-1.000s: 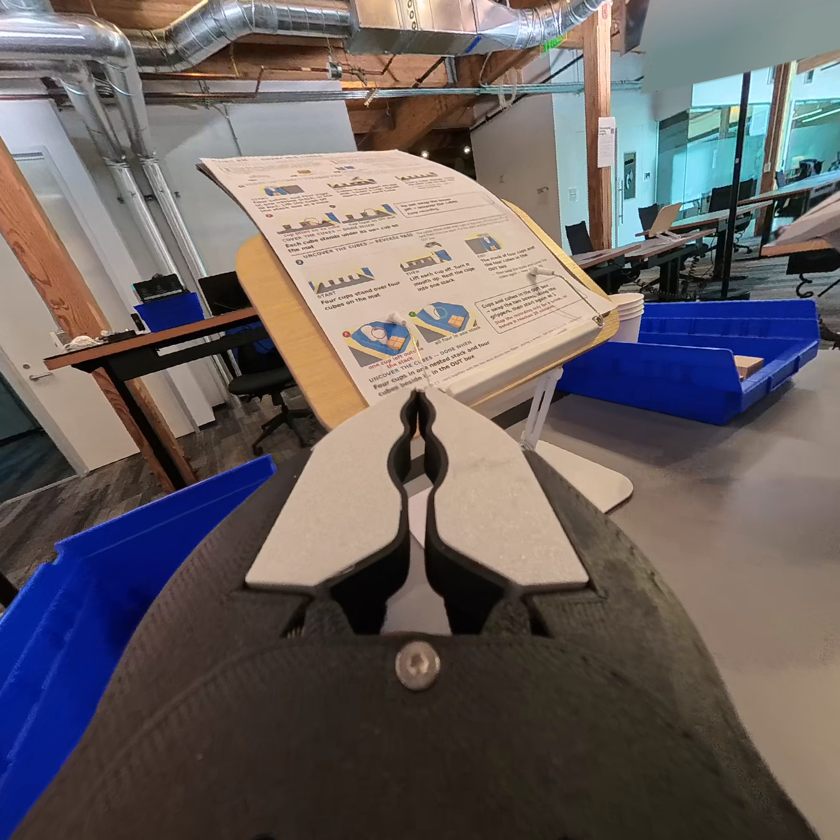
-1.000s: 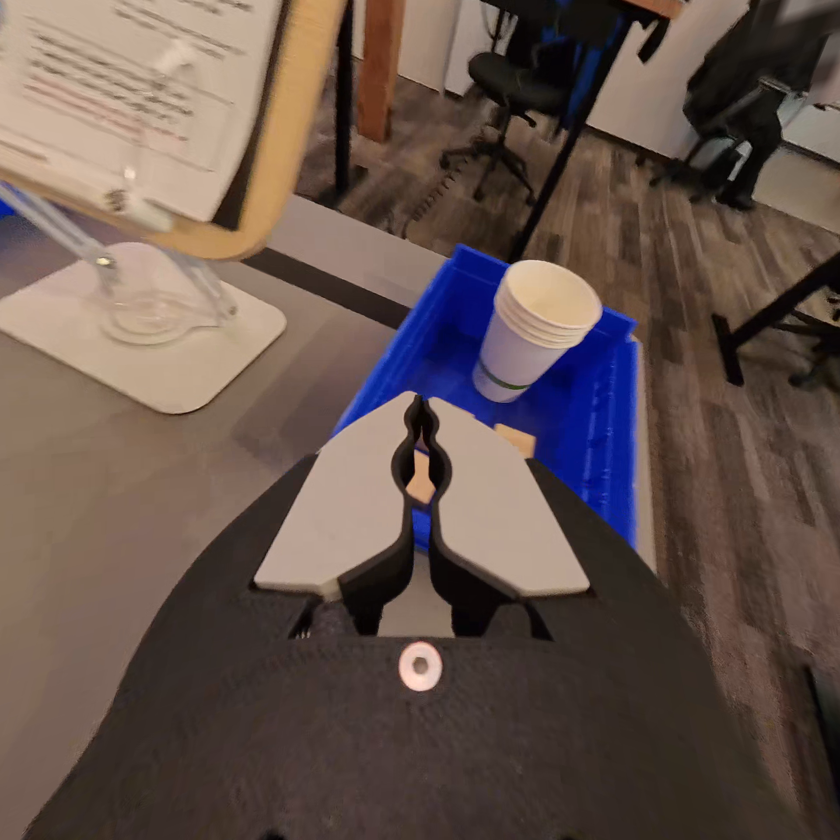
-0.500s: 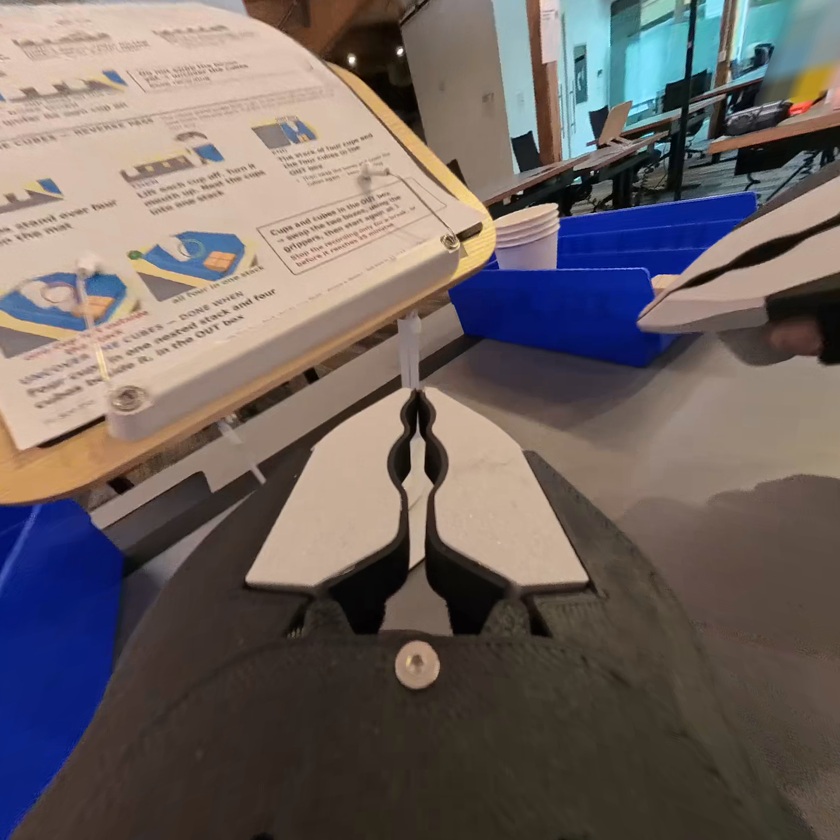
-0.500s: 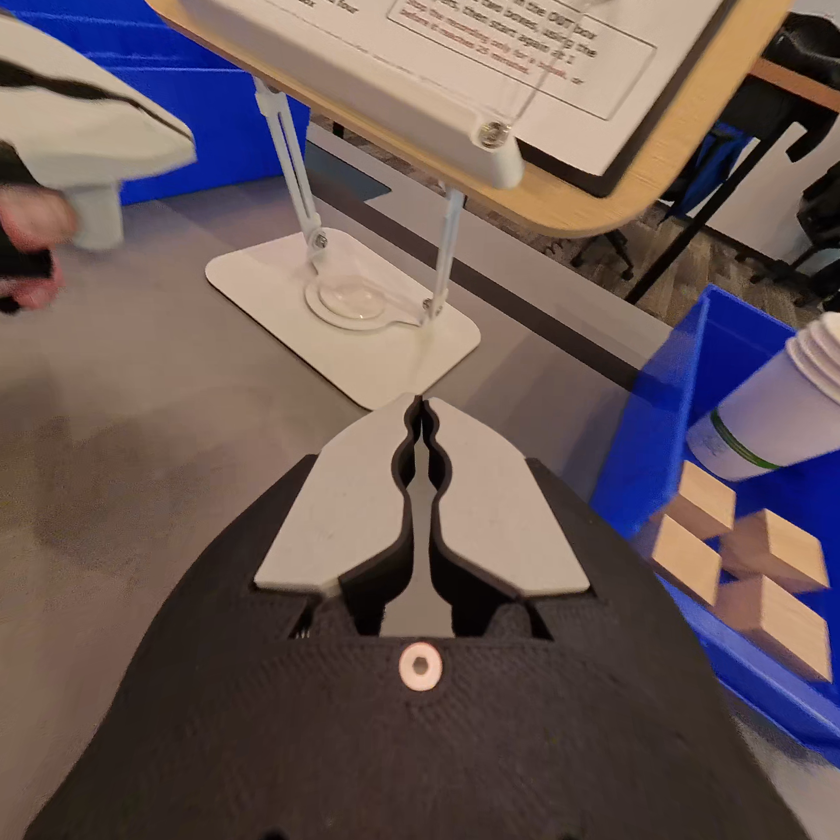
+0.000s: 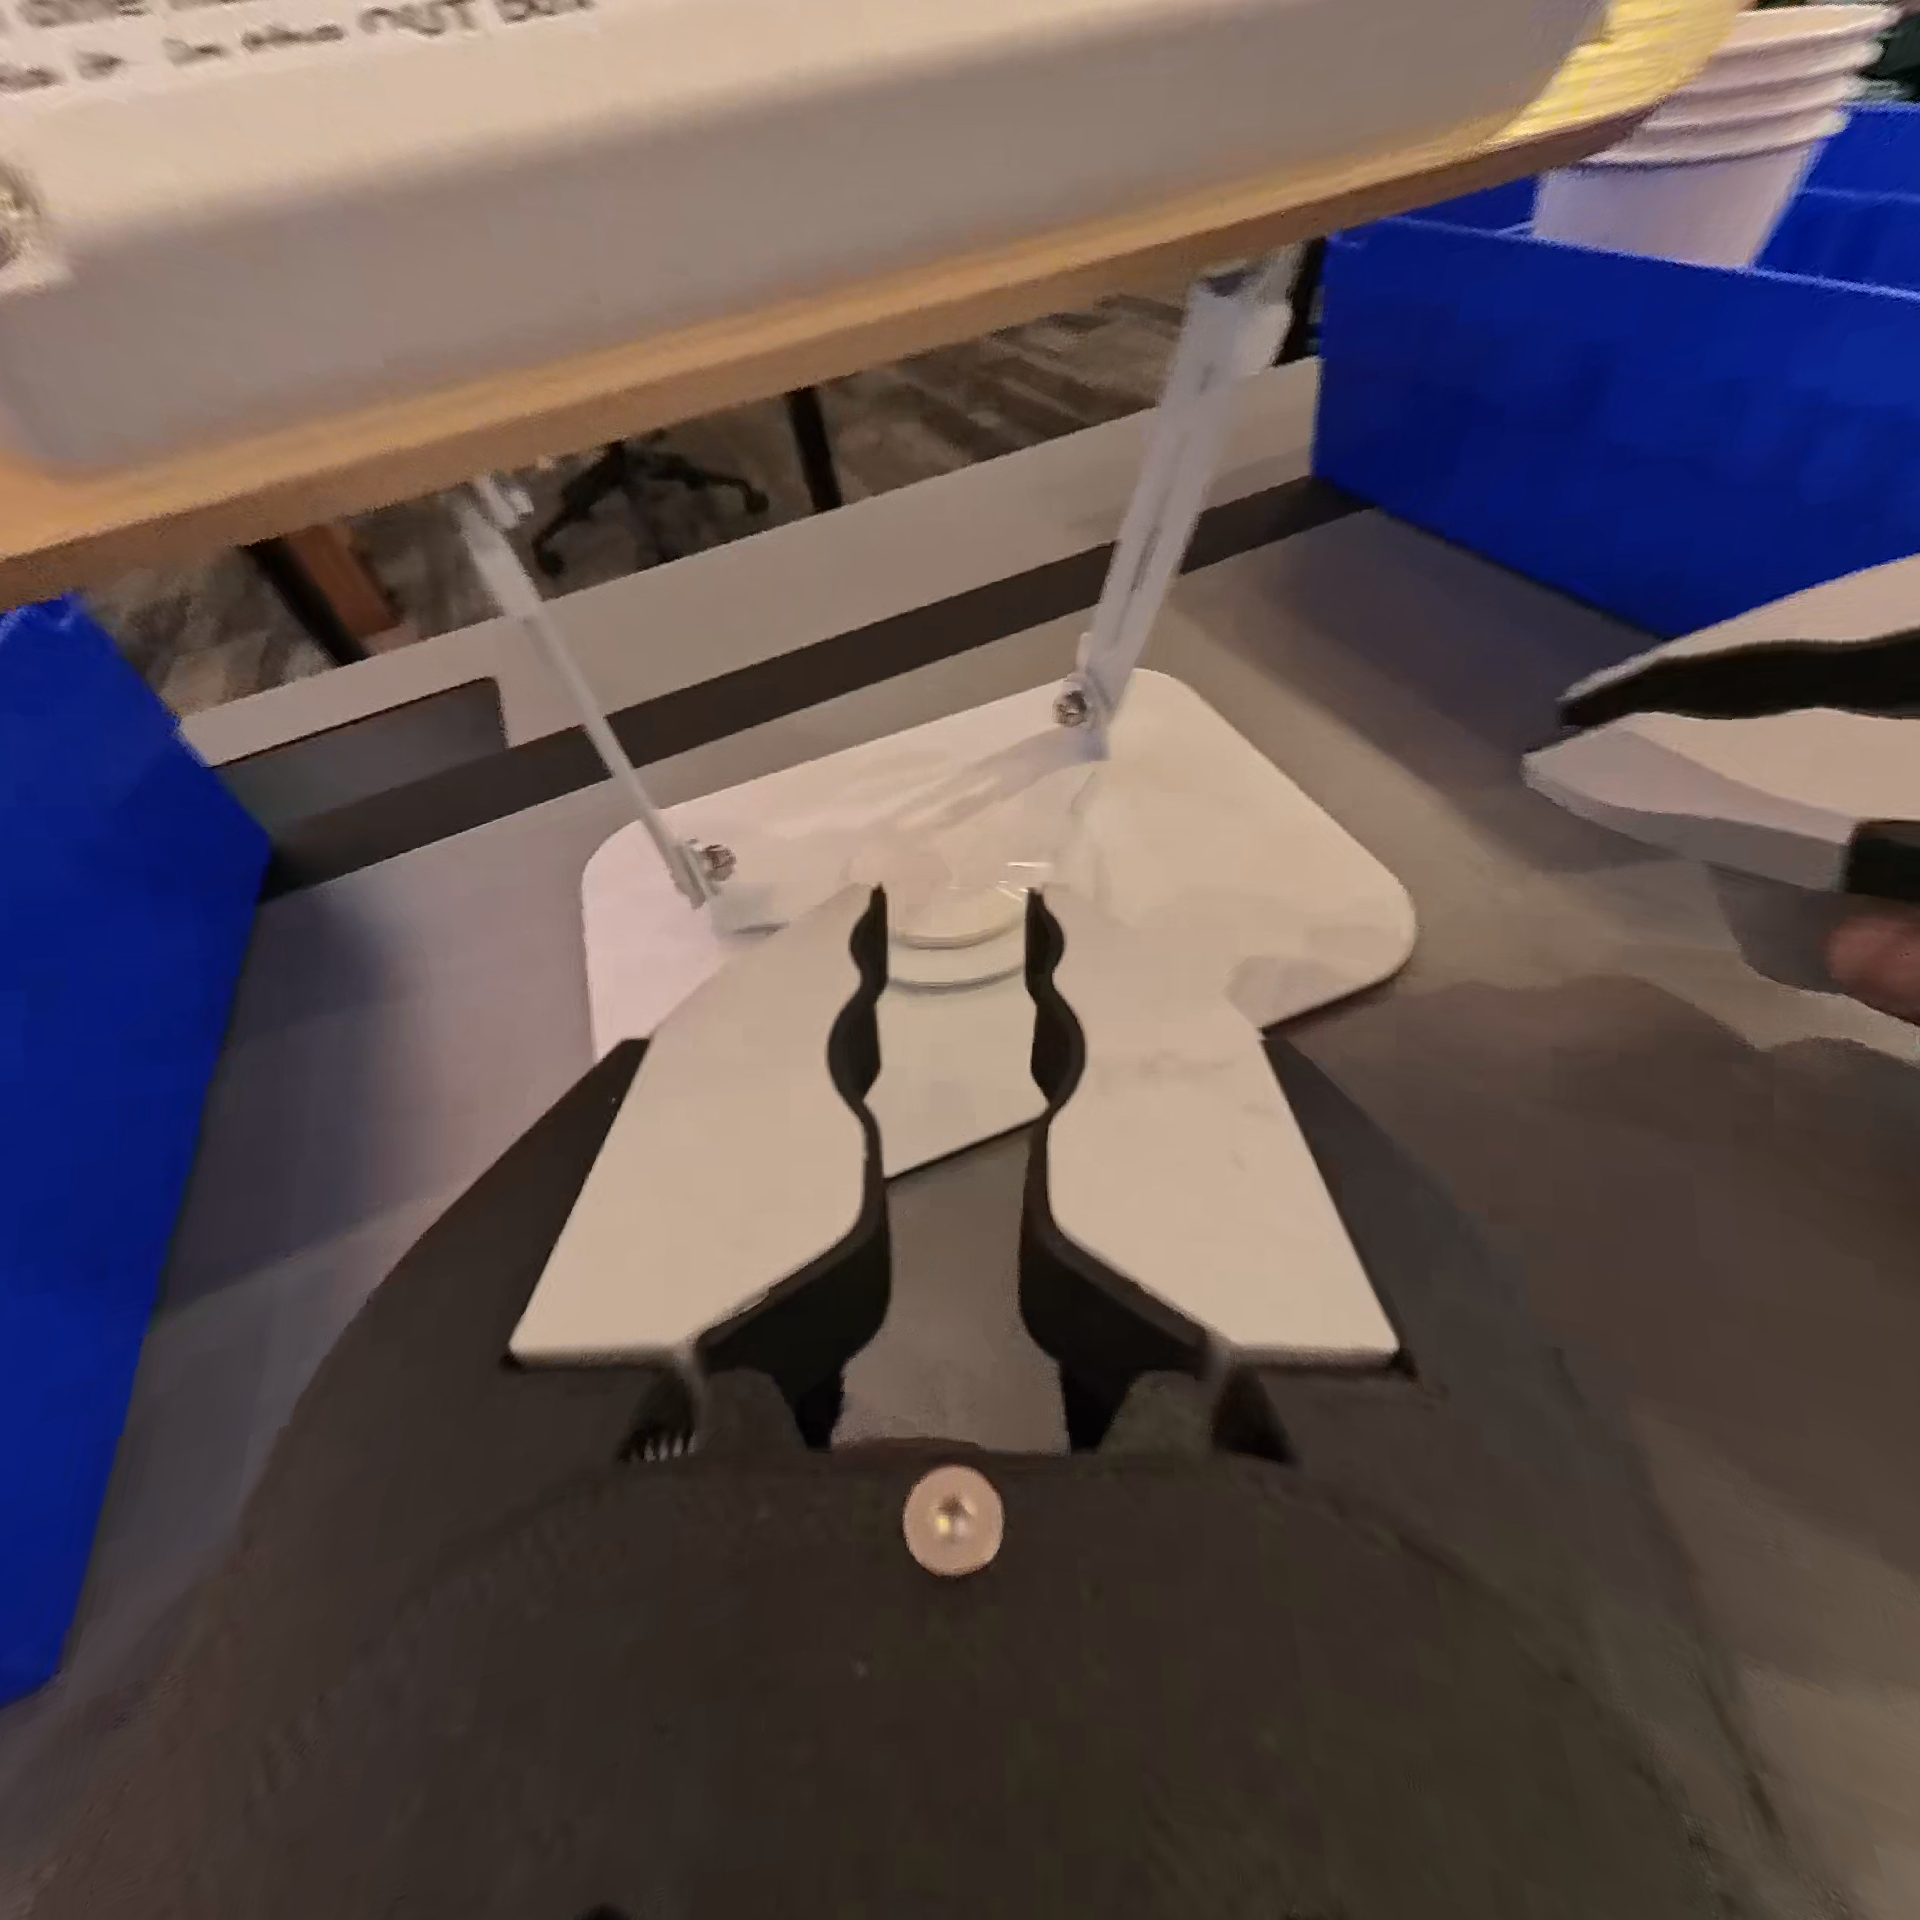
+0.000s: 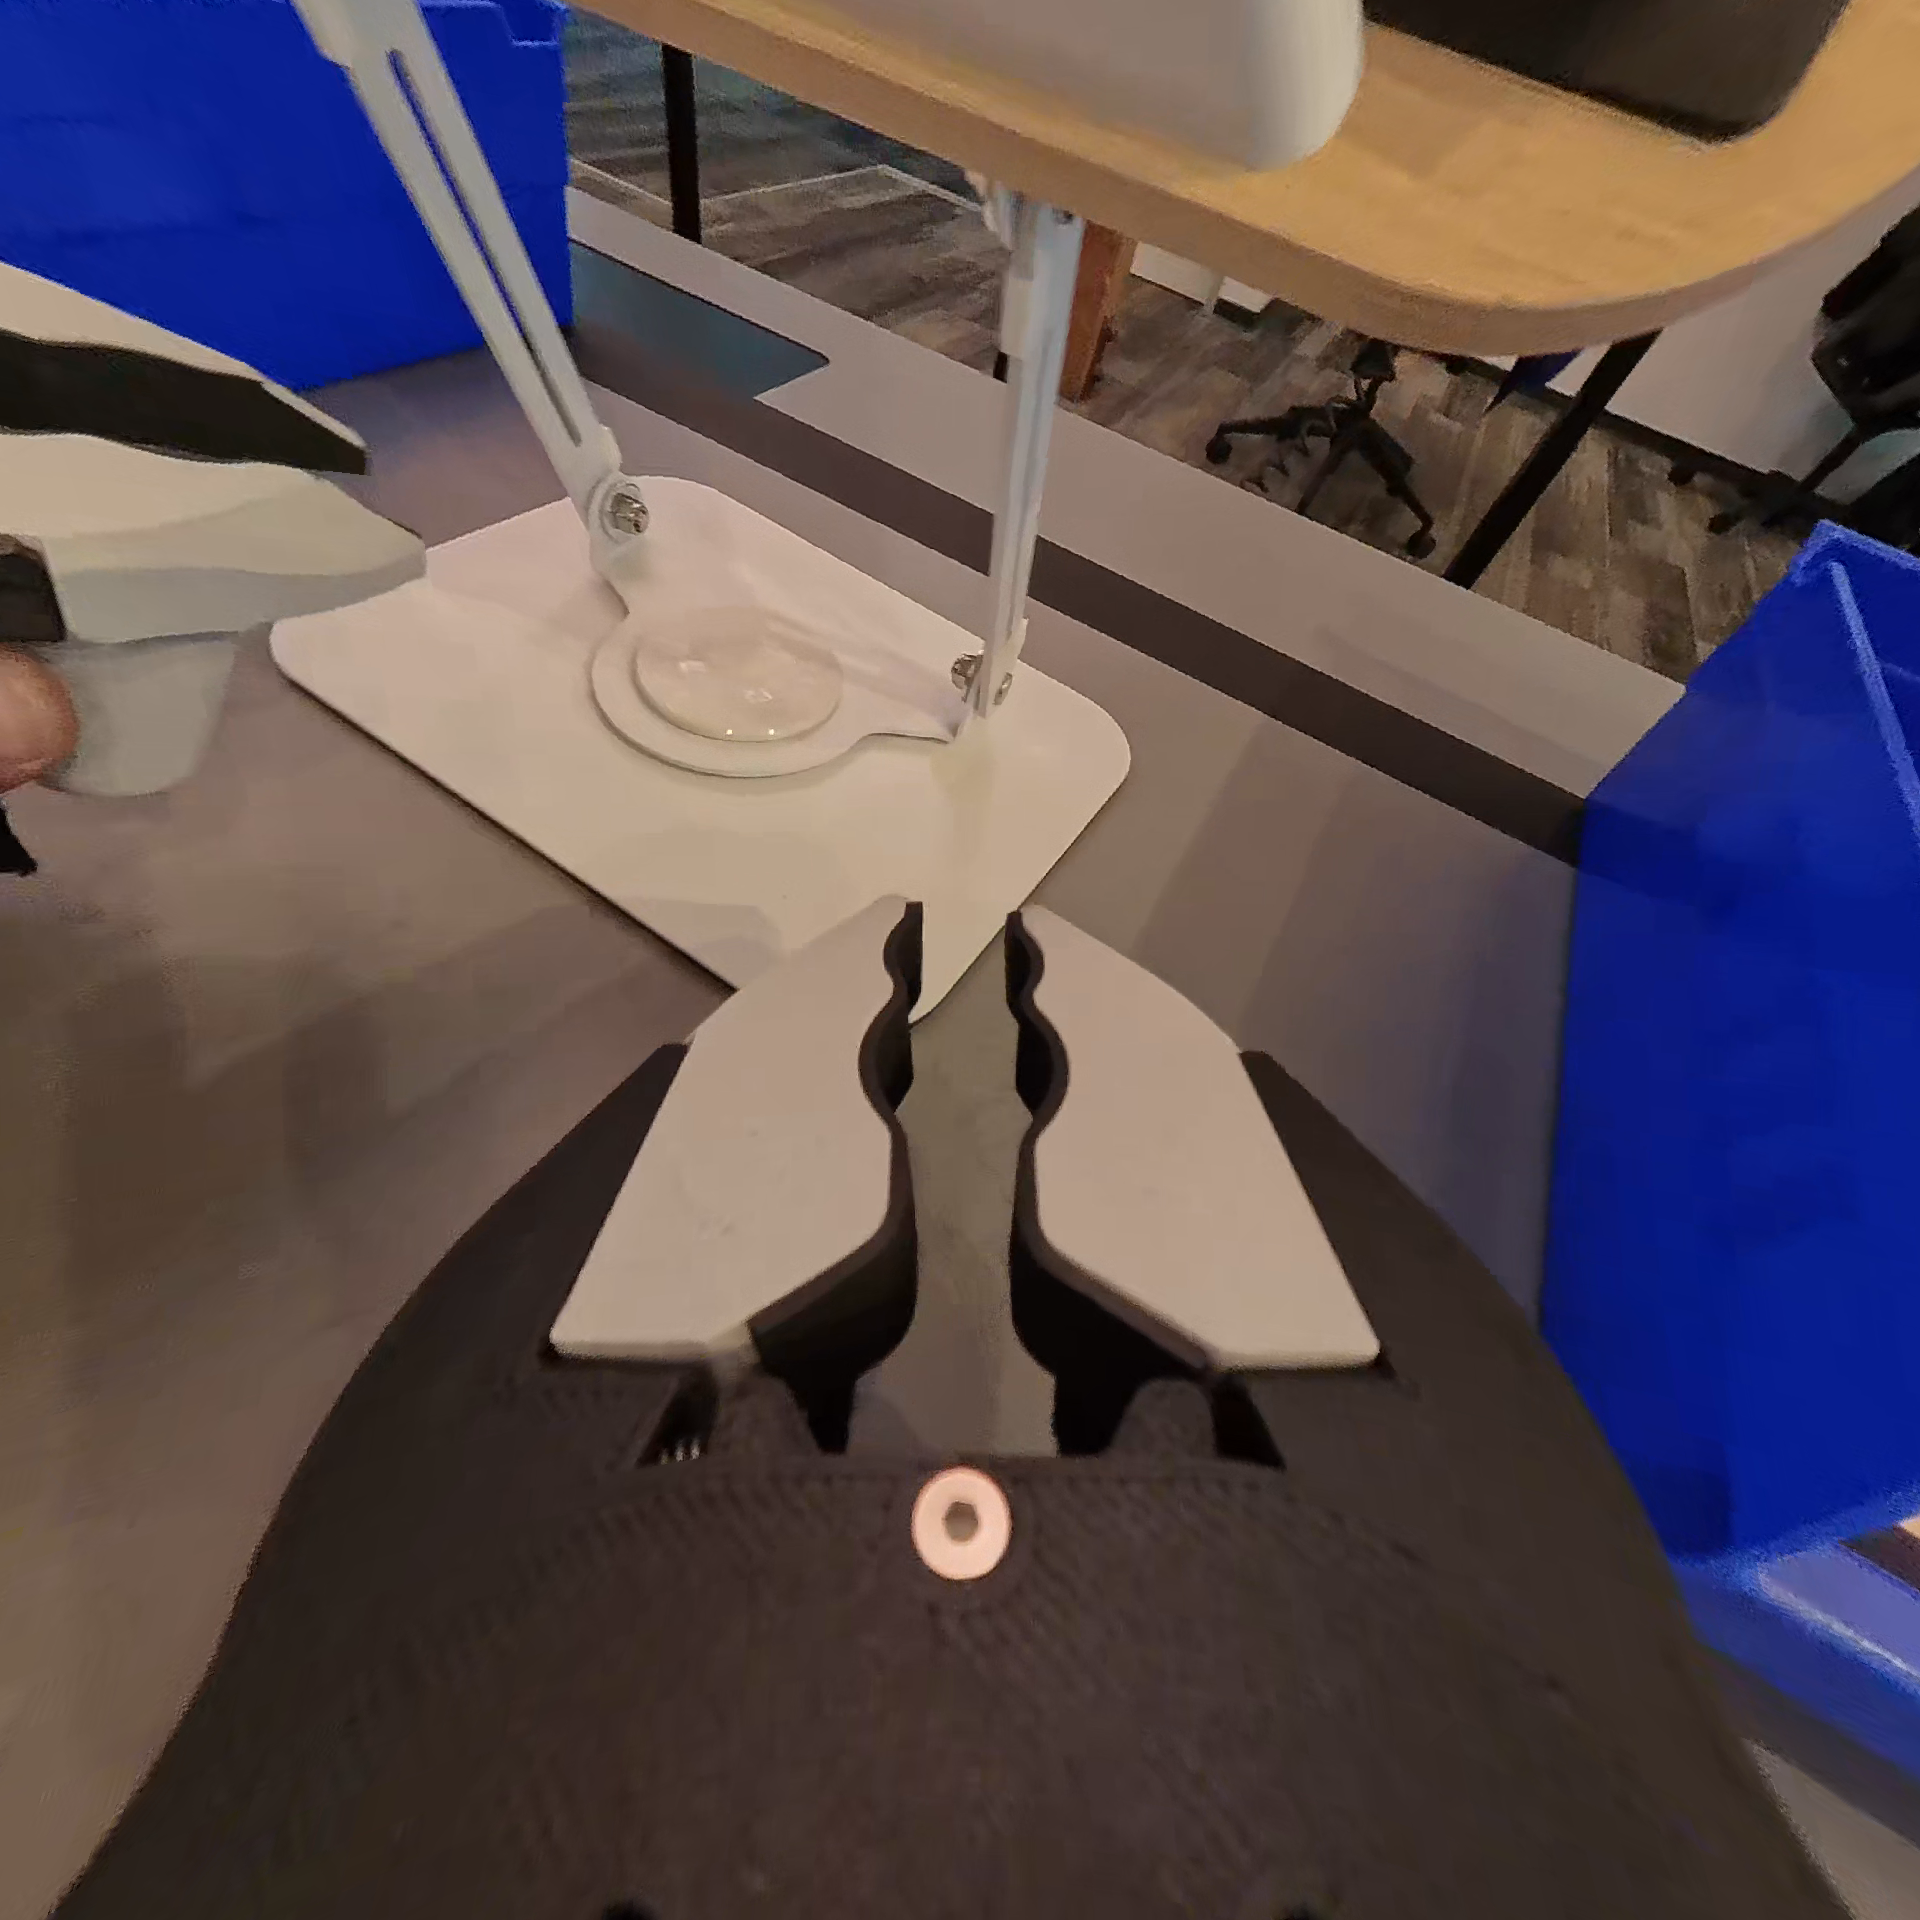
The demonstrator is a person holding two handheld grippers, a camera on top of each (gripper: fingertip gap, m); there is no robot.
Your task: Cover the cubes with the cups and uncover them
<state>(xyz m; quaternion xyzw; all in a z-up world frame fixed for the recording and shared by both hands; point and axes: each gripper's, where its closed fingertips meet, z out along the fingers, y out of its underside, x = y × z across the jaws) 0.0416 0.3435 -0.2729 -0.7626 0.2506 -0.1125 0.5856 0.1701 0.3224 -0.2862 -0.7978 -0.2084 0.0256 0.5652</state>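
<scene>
- Currently we hold both tools low over the grey surface point(image 6: 312, 1039), each pointed at the white base plate point(image 6: 499, 665) of the document stand.
- Left hand-held gripper point(image 5: 956, 904): fingers spread, a clear gap between the tips, nothing in it. Tips sit over the near edge of the base plate and the clear disc point(image 5: 951, 914) in its middle.
- Right hand-held gripper point(image 6: 961, 920): fingers also parted, a somewhat narrower gap, nothing held. Tips are just above the near corner of the base plate.
- Each tool shows in the other's camera: the right one at the right edge of the left wrist view, the left one at the left edge of the right wrist view, with a bit of the person's hand point(image 6: 26, 717) behind it.
- Cups point(image 5: 1683, 156): a white nested stack standing in the blue bin point(image 5: 1621, 436) on the right, beyond the stand. Only the upper part shows above the bin wall, and it's blurred, so we can't count them.
- Cubes: probably the tan sliver point(image 6: 1896, 1543) at the far right edge of the right wrist view, inside the near end of that bin; too little shows to be sure.
- Second blue bin point(image 5: 94, 1039) sits on the left of the surface.
- Wooden board point(image 6: 1455, 239) of the stand overhangs both views, carried on two white struts point(image 6: 1023, 457), with a printed sheet point(image 5: 312, 31) on it.
</scene>
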